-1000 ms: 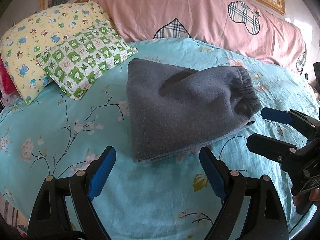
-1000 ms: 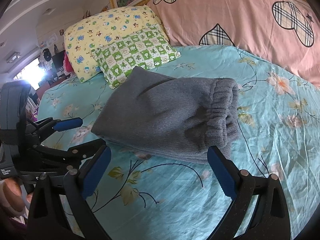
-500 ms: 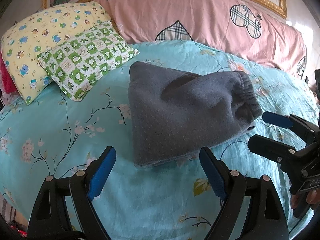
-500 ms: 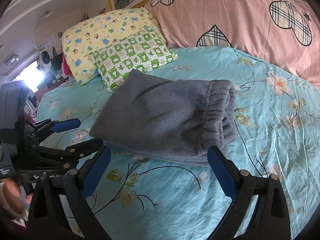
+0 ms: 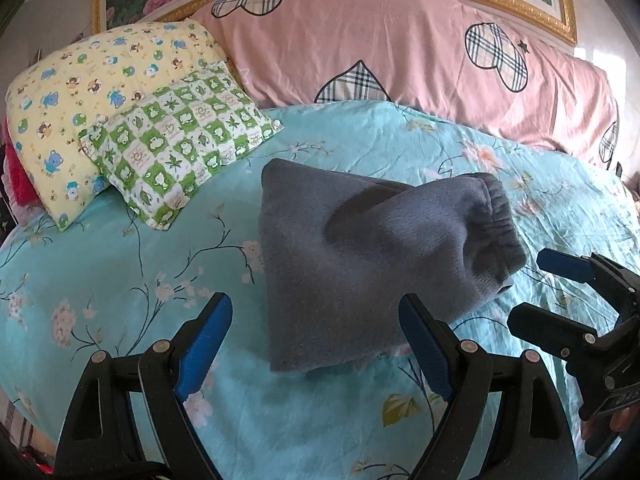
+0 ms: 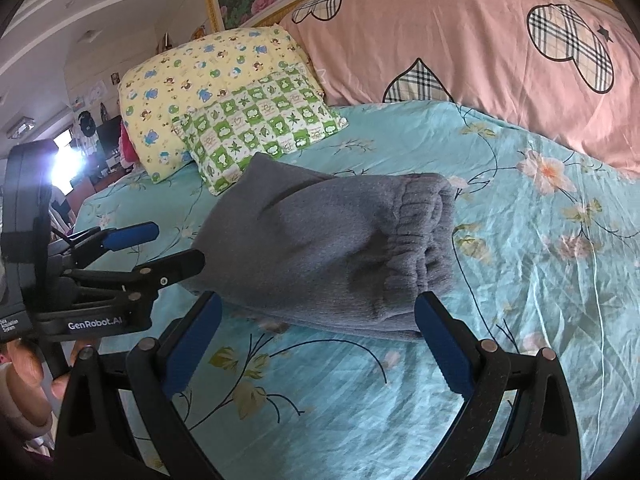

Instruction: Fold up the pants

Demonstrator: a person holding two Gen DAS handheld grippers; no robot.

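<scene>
A: Where are the pants (image 5: 372, 272)?

B: On the bed (image 5: 120, 264), folded into a compact grey bundle, waistband to the right, near the green checked pillow (image 5: 176, 144).

A: And the claws?

B: The left claw (image 5: 316, 344) and the right claw (image 6: 316, 340) are both spread wide and empty, just short of the bundle's near edge.

A: So which step?

B: The folding looks finished. At most, I'd say, a light press to flatten the top layer.

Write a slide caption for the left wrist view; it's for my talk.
Folded grey pants on a floral sheet, both grippers open.
</scene>
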